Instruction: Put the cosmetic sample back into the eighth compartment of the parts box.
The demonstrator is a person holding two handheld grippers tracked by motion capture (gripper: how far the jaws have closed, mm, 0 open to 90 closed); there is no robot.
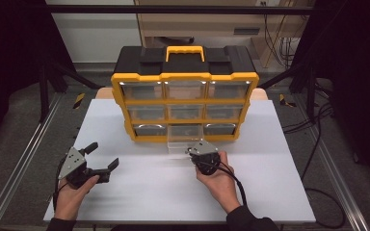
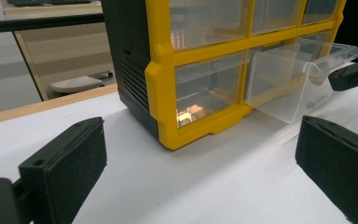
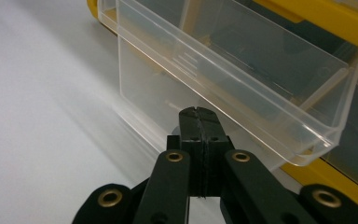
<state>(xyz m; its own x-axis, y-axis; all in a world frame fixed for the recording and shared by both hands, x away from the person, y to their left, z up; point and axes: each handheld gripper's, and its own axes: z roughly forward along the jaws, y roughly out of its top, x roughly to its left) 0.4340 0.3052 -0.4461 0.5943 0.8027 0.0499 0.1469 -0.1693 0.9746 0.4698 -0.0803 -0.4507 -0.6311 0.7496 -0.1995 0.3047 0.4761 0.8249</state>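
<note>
Standing partly pulled out of the yellow organizer [image 1: 185,103], the clear bottom-middle drawer [image 1: 185,135] juts over the white bench [image 1: 139,192], so the work appears midway. The right tool [image 1: 191,150] sits at the drawer's front, below its lip, its jaws pressed together with nothing visibly pinched between them. The left tool [image 1: 103,156] rests spread and idle, well apart from the organizer. Whether the drawer goes further out or back in remains to be done.

A white table [image 1: 139,192] carries a yellow and black drawer cabinet [image 1: 184,91] at its far side, beyond both tongs. Its clear bottom-middle drawer [image 1: 185,134] stands pulled out, just ahead of the right tongs [image 1: 192,152].
</note>
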